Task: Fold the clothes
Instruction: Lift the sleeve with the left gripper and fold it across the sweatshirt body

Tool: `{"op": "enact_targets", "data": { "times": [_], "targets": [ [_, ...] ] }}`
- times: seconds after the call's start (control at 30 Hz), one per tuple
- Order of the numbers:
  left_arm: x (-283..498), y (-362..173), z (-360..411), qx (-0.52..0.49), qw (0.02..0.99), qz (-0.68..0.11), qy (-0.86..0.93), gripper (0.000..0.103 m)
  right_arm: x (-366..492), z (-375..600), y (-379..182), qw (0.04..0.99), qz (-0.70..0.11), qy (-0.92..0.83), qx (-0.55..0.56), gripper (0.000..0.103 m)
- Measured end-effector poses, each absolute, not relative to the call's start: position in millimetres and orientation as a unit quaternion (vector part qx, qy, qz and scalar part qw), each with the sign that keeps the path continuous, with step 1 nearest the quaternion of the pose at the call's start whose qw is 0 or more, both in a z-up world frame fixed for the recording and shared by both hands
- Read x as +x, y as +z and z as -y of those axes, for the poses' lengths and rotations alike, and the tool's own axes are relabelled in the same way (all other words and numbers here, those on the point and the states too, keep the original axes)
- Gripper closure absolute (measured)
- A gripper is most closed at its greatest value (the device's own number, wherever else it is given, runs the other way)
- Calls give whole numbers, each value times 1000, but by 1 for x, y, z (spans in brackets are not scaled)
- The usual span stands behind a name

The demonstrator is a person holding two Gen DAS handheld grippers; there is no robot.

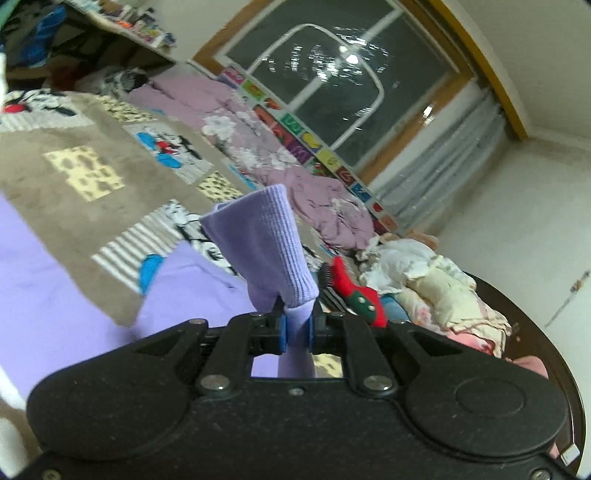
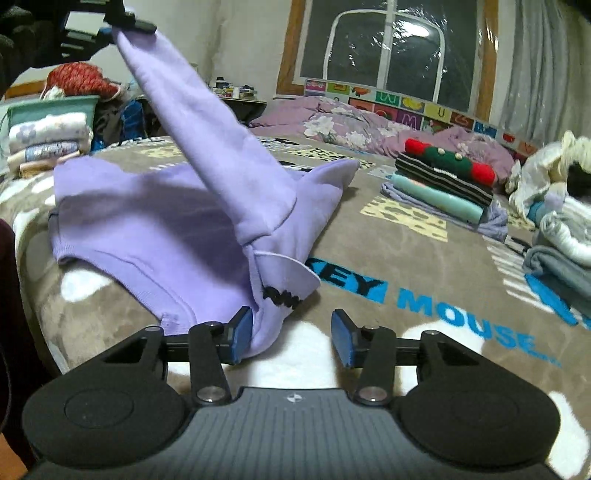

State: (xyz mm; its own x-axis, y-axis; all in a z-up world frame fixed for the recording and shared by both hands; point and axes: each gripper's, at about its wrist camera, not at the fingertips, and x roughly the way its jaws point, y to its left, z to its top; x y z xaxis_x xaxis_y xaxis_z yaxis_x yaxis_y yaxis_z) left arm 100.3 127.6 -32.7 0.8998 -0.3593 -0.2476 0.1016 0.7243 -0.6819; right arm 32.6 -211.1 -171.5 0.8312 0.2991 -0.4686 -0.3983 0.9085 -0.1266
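Observation:
A lilac sweatshirt [image 2: 147,221] lies spread on the brown cartoon blanket [image 2: 369,240] of a bed. One sleeve [image 2: 207,129] is pulled up and to the left, held at its ribbed cuff [image 1: 266,240] by my left gripper [image 1: 296,330], which is shut on it. In the right wrist view the left gripper [image 2: 129,20] shows at the top left, above the garment. My right gripper [image 2: 291,336] hovers low at the near edge of the sweatshirt, open. A fold of lilac cloth rests against its left pad [image 2: 242,334]. The right pad stands apart from the cloth.
A stack of folded clothes [image 2: 443,177] with a red and green knit on top sits at the right middle of the bed. More piled laundry [image 2: 561,229] lies at the far right. A teal basket [image 2: 51,107] with folded items stands left. A purple floral quilt [image 2: 351,122] lies under the window.

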Motion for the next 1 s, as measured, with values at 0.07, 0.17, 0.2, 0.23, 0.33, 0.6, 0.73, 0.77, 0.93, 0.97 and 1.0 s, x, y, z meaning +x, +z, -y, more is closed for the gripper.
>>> {"op": "enact_targets", "data": {
  "times": [0.07, 0.17, 0.2, 0.23, 0.33, 0.6, 0.73, 0.77, 0.93, 0.97, 1.0],
  "targets": [
    [101, -42, -138, -360, 907, -184, -119, 95, 30, 206, -171, 950, -220, 182, -125, 56],
    [103, -58, -153, -373, 902, -188, -109, 95, 27, 200, -172, 948, -213, 183, -148, 58],
    [104, -64, -158, -376, 900, -190, -108, 95, 26, 198, -172, 947, -212, 183, -155, 60],
    [104, -69, -162, -379, 899, -193, -107, 95, 25, 197, -172, 947, -212, 184, -159, 61],
    [104, -83, -169, -374, 899, -201, -103, 95, 25, 195, -172, 945, -213, 185, -165, 61],
    [104, -135, -195, -393, 885, -240, -67, 95, 21, 183, -175, 938, -204, 185, -210, 67],
    [103, -148, -201, -397, 882, -246, -66, 95, 18, 180, -174, 934, -199, 190, -226, 67],
    [103, -148, -201, -397, 882, -246, -66, 95, 16, 179, -174, 933, -197, 191, -233, 67],
    [100, -150, -205, -395, 884, -240, -73, 95, 9, 177, -171, 928, -193, 196, -252, 67],
    [98, -149, -207, -396, 884, -235, -75, 95, 8, 178, -170, 928, -192, 197, -252, 67],
    [97, -147, -207, -397, 885, -230, -81, 95, 6, 178, -168, 928, -190, 198, -251, 67]
  ]
}}
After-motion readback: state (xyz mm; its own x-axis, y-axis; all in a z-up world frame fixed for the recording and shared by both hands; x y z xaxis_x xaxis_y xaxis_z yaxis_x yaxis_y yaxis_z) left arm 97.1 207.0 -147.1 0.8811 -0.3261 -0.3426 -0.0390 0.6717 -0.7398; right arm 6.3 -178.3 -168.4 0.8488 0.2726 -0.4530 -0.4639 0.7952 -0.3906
